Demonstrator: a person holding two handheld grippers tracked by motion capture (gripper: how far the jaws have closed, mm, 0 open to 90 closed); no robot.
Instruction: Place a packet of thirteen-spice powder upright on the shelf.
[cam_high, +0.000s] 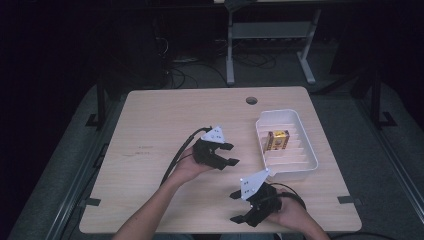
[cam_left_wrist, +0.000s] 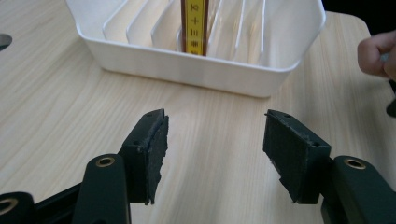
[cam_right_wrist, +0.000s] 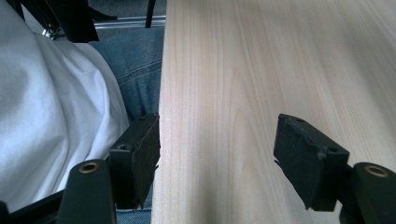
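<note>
Nearest the lens, right tool (cam_high: 239, 206) at the tabletop's (cam_high: 165, 130) front edge, jaws spread, nothing between. Left tool (cam_high: 230, 154) farther in, jaws apart and empty, aimed at the white tray (cam_high: 306, 145) just beyond. Inside the tray, yellow-and-brown box (cam_high: 277, 140) upright between dividers, apart from both tools.

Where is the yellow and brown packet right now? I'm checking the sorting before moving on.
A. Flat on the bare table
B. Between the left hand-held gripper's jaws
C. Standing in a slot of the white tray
C: the yellow and brown packet stands between dividers inside the white tray, and the left hand-held gripper is apart from it, jaws open and empty.
</note>
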